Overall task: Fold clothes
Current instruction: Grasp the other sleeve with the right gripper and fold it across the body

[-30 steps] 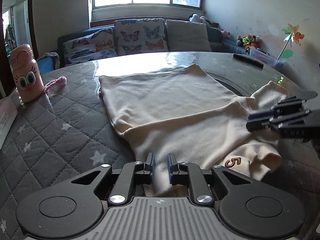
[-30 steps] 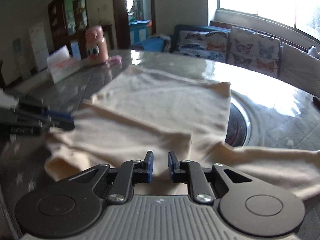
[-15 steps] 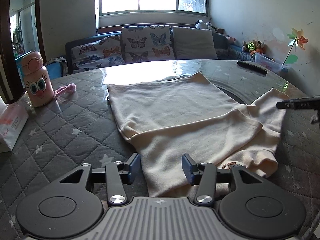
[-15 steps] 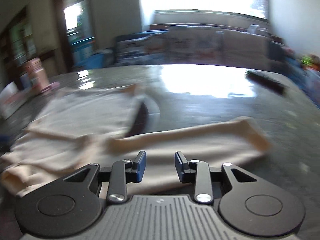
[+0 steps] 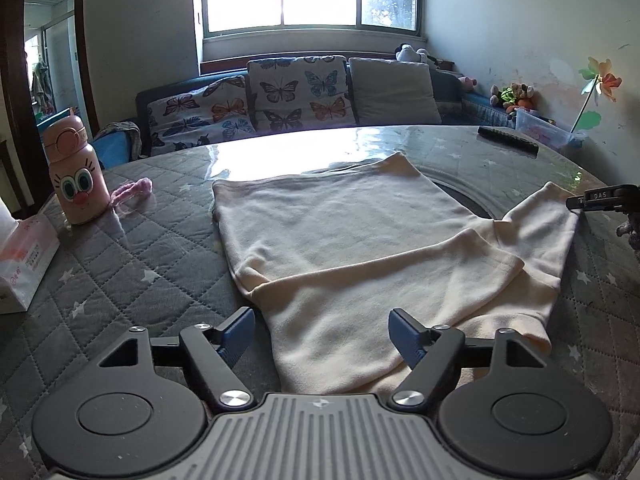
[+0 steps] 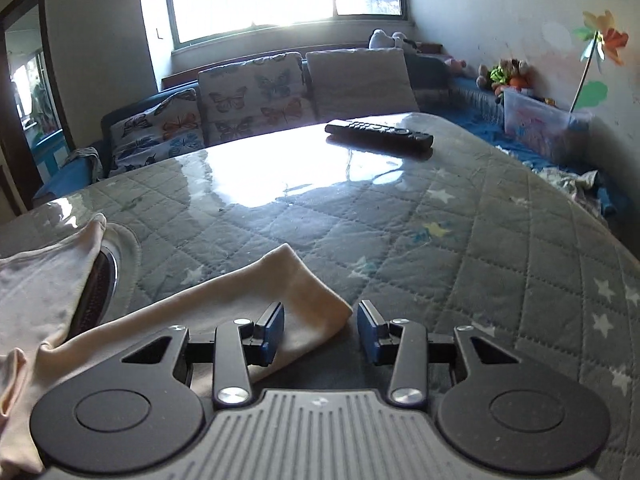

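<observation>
One cream shirt (image 5: 344, 248) is lying flat on the quilted surface (image 5: 140, 264), one sleeve folded across it. The left tongs (image 5: 322, 334) are gaping wide at its 6 o'clock edge, gripping nothing. The right tongs (image 6: 320, 330) are standing open over the other sleeve's (image 6: 276, 292) cuff at 3 o'clock, also empty; one bottle (image 5: 76, 176) and one remote (image 6: 378, 133) are sitting apart.

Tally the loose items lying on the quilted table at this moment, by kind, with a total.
Cream garment: 1
Pink cartoon bottle: 1
Pink cord: 1
Tissue pack: 1
Black remote: 1
Total: 5
</observation>
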A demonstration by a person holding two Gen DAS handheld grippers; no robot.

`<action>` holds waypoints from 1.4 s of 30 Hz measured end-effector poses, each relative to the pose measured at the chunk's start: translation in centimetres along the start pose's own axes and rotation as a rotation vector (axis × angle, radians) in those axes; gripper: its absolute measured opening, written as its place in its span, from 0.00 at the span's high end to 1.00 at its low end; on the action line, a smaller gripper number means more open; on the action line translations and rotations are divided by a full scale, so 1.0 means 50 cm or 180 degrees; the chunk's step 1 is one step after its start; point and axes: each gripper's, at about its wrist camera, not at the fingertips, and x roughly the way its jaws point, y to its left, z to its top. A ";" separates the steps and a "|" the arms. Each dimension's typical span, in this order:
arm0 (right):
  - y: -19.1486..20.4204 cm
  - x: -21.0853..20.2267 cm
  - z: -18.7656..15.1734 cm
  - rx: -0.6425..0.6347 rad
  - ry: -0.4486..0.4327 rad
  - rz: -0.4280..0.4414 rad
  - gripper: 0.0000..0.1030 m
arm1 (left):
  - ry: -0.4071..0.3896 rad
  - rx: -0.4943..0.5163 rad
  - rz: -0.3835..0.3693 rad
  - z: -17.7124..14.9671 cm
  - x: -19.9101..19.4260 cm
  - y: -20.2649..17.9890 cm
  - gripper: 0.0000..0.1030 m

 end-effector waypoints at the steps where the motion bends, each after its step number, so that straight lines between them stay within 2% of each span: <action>1: 0.001 0.001 0.000 -0.0013 -0.0010 -0.0010 0.63 | 0.0005 -0.0003 0.0006 0.000 0.001 0.000 0.25; 2: 0.008 0.005 0.002 -0.0056 -0.0014 -0.0016 0.66 | 0.0008 -0.0009 0.0010 -0.001 0.001 0.000 0.23; 4: 0.021 0.003 0.000 -0.0143 -0.0016 -0.0038 0.81 | 0.0014 -0.0022 0.0017 -0.003 0.002 0.000 0.22; 5: 0.022 0.003 0.000 -0.0145 -0.0015 -0.0040 0.83 | 0.0017 -0.0028 0.0020 -0.003 0.003 0.000 0.22; 6: 0.022 0.000 0.002 -0.0136 -0.0016 -0.0034 0.91 | 0.0018 -0.0033 0.0020 -0.003 0.003 0.000 0.22; 9: 0.024 -0.013 0.009 -0.0132 -0.0061 -0.0004 0.92 | 0.0008 -0.0041 0.0007 -0.005 0.003 0.001 0.19; 13: 0.049 -0.053 0.026 -0.0207 -0.0192 0.0179 0.93 | -0.0013 -0.0055 -0.0006 -0.008 0.000 0.003 0.14; 21: 0.189 -0.160 0.075 -0.0574 -0.0447 0.0902 0.93 | -0.0135 -0.0087 0.0004 -0.013 -0.017 0.013 0.00; 24: 0.264 -0.189 0.081 -0.0792 -0.0478 0.1190 0.93 | -0.0174 -0.0121 0.0019 -0.016 -0.025 0.021 0.00; 29: 0.397 -0.209 0.072 -0.1223 -0.0433 0.1560 0.93 | -0.0228 -0.0189 0.0053 -0.025 -0.040 0.040 0.00; 35: 0.533 -0.218 0.029 -0.1624 -0.0291 0.1897 0.93 | -0.0233 -0.0280 0.0060 -0.040 -0.048 0.060 0.00; 42: 0.617 -0.203 -0.036 -0.1862 0.0019 0.2218 0.93 | -0.0213 -0.0350 0.0063 -0.046 -0.042 0.070 0.00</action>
